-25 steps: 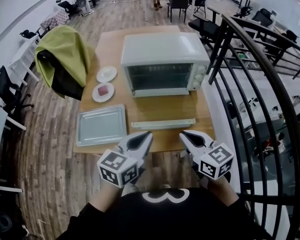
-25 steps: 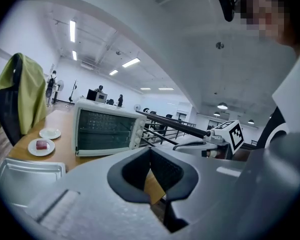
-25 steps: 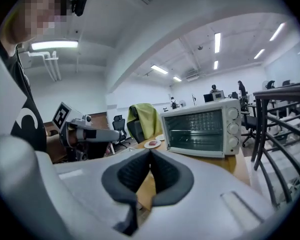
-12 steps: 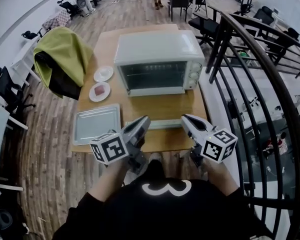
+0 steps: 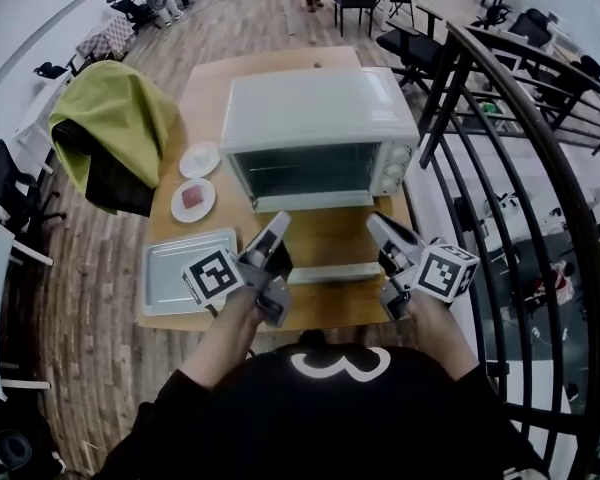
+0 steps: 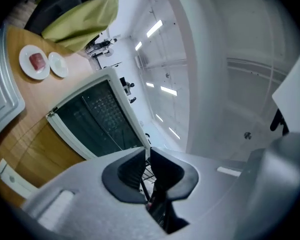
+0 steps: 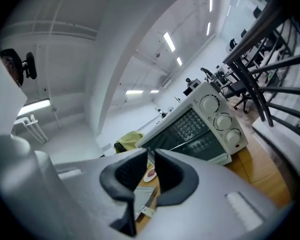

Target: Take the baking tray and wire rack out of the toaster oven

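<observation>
Head view: left tongs (image 5: 277, 224) pinched shut, empty; right tongs (image 5: 378, 222) just cracking open a sliver, nothing in them either. Both hover over the table (image 5: 330, 236) near its front edge. Tray (image 5: 173, 268) sits on it to their left, outside the closed oven (image 5: 320, 108).

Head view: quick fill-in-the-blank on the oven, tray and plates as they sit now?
The toaster oven has its door ___.
The baking tray lies on the ___, outside the oven.
In the head view, the farther plate and the plate with a red piece sit on the oven's ___ side.
Missing: closed; table; left.
</observation>
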A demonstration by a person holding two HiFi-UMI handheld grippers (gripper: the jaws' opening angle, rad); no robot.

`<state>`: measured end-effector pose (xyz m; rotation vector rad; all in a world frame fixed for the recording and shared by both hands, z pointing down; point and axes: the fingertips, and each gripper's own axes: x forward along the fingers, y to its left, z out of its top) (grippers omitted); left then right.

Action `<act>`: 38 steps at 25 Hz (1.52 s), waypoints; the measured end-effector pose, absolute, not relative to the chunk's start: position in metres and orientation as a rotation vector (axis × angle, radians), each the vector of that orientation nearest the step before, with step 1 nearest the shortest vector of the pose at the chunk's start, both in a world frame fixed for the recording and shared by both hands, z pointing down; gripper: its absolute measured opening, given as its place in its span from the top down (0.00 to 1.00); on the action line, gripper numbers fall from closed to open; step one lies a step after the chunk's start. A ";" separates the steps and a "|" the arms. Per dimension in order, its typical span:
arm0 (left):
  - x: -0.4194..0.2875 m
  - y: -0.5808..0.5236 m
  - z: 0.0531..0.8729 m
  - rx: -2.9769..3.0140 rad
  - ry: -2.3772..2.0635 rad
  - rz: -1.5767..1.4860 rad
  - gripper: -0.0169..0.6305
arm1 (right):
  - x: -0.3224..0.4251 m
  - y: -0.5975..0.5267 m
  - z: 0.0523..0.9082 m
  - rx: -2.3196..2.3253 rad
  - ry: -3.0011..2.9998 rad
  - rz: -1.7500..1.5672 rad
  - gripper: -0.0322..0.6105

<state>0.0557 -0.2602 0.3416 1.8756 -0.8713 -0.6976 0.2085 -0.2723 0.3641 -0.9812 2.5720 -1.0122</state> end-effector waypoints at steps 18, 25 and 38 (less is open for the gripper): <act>-0.010 -0.400 0.449 1.638 -1.039 -0.690 0.70 | 0.183 -0.417 0.452 -1.049 2.091 -1.431 0.68; -0.021 -0.433 0.465 1.559 -1.095 -0.716 0.70 | 0.184 -0.456 0.468 -1.096 1.966 -1.461 0.68; -0.031 -0.464 0.482 1.504 -1.150 -0.746 0.75 | 0.181 -0.492 0.478 -1.083 1.865 -1.428 0.84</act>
